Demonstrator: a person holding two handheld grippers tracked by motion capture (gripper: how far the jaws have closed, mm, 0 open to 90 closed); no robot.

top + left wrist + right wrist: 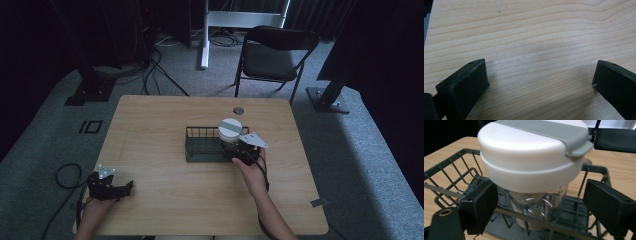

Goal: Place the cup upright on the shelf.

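Standing inside the wire basket (202, 145), the lidded clear jar (534, 170) sits between the right tongs (541, 202) — spread, gripping nothing. Left tongs (540, 80) idle wide open over bare worktop (536, 32) — out of the way.

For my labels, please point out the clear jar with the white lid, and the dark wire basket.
Clear jar with white lid (529, 157), right gripper view, on the lid's side.
Dark wire basket (202, 131), high view, on its far rim.

Your high view: above near edge, facing 12 o'clock, down on table (150, 150). Left gripper view: close over bare tabletop. Right gripper view: close on basket (451, 167), shared with high view at 1 o'clock.
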